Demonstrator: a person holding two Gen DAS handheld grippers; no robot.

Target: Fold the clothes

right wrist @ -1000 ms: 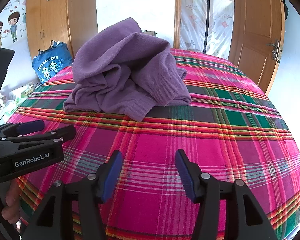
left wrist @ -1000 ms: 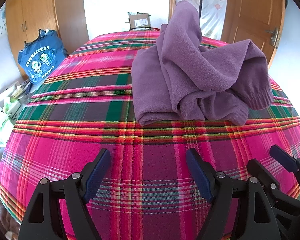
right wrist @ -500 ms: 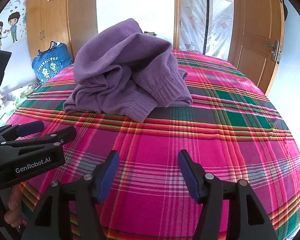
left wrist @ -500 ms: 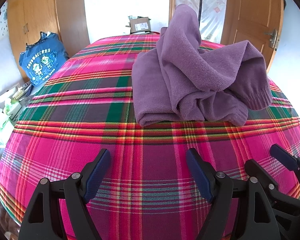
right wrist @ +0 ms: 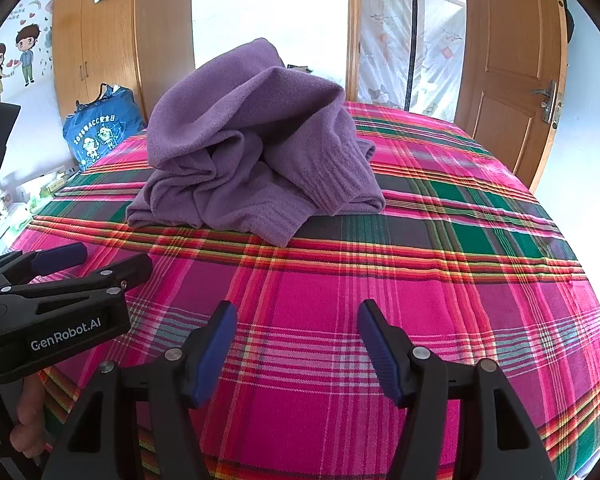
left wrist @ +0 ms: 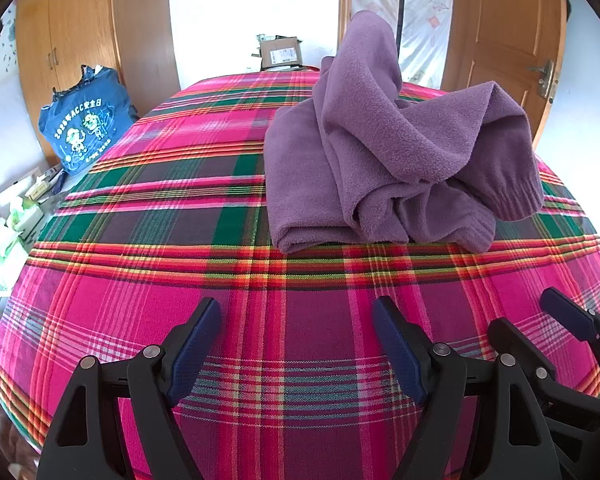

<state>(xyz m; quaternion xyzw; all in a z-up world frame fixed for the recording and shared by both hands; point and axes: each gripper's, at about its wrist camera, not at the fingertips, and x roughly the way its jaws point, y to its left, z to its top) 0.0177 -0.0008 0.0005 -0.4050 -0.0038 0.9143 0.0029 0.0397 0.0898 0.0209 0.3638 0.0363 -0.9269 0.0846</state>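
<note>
Bed w/ the pink-green plaid cover (left wrist: 148, 264) fills both views; it's my work surface, flat and wide enough to spread a garment. On it, toward the far side, sits the purple fleece sweater (left wrist: 380, 152), bunched in a heap, not folded: one part stands up in a peak, a ribbed cuff (left wrist: 512, 196) hangs over the right of the pile, another ribbed end (right wrist: 276, 224) lies at the near edge in the right wrist view. Lumpy like that it needs opening out flat, I judge, so I'm lined up facing the near edge where the cuffs give an easy pinch.

My left gripper (left wrist: 296, 344) hovers low over the cover, near side, well short of the sweater; fingers spread wide, nothing betw. them. My right gripper (right wrist: 292, 344) sits just beside it, same height, also wide apart & holding nothing. Each shows at the edge of the other's view, so they're close together.

Off the bed: blue printed bag (left wrist: 84, 120) by the wardrobe, cardboard box (left wrist: 280, 52) past the far end.

Vs 1 s ago: sweater same shape & spot. Both views show it a touch lower/nearer, so I've crept fwd slightly. Finger spread unchanged.
</note>
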